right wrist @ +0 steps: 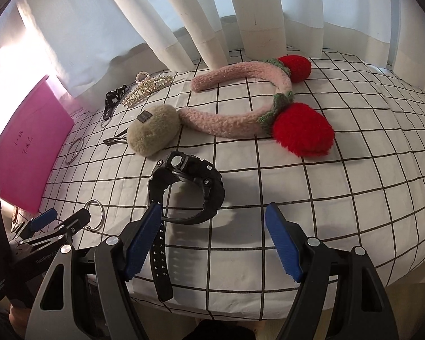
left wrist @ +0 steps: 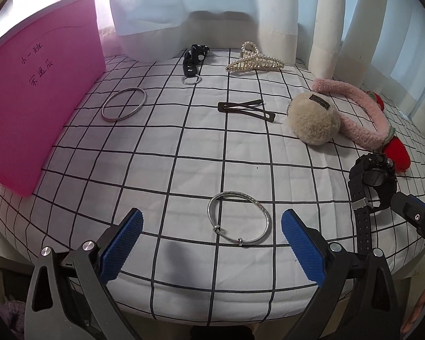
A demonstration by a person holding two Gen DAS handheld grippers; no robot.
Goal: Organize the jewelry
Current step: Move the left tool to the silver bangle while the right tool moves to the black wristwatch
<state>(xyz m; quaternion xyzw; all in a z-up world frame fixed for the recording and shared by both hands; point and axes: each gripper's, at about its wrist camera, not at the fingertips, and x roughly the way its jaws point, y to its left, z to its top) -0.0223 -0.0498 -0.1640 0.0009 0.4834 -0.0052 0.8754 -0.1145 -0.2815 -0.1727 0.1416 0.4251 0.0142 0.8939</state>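
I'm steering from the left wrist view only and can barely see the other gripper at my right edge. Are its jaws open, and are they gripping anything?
Observer: The right gripper is open and grips nothing.
Operator: Where is the black watch relative to it?
Observer: The watch case lies on the checked cloth just ahead of the jaws, left of centre.
Operator: And the strap?
Observer: The strap runs back along the inner side of the picture-left finger; I cannot tell if they touch.
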